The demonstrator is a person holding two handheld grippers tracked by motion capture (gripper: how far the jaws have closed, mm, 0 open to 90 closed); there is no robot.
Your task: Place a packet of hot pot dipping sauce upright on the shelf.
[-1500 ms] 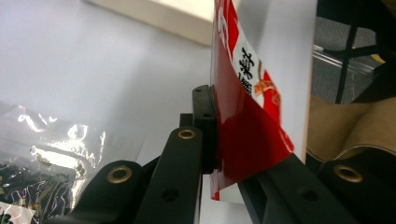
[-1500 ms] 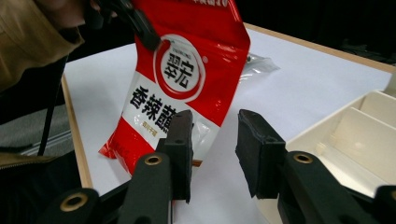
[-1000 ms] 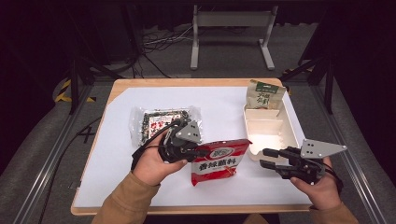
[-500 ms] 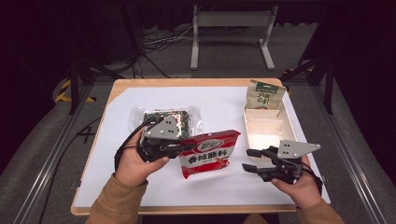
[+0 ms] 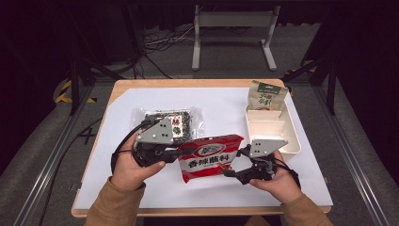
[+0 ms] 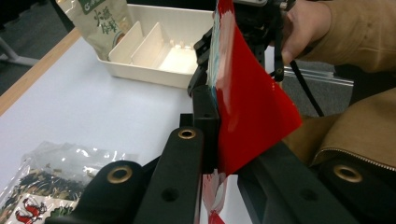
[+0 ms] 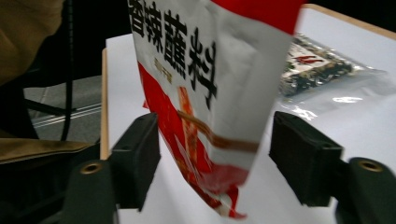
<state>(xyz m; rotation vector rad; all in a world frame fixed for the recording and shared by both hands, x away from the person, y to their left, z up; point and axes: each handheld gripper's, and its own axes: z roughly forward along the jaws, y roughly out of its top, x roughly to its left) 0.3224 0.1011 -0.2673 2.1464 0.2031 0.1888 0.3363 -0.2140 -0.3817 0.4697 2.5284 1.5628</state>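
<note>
Here the left gripper (image 5: pixel 181 151) has its fingers clamped on one edge of the red seasoning packet (image 5: pixel 210 157), holding it above the white surface (image 5: pixel 221 108). The right gripper (image 5: pixel 235 162) sits at the packet's other end — its fingers have just been opening and stand wide, the packet between them but not pressed. A clear seaweed bag (image 5: pixel 181 120) lies just behind; a cream divided tray (image 5: pixel 272 129) and a green pouch (image 5: pixel 267 95) sit to the right.
</note>
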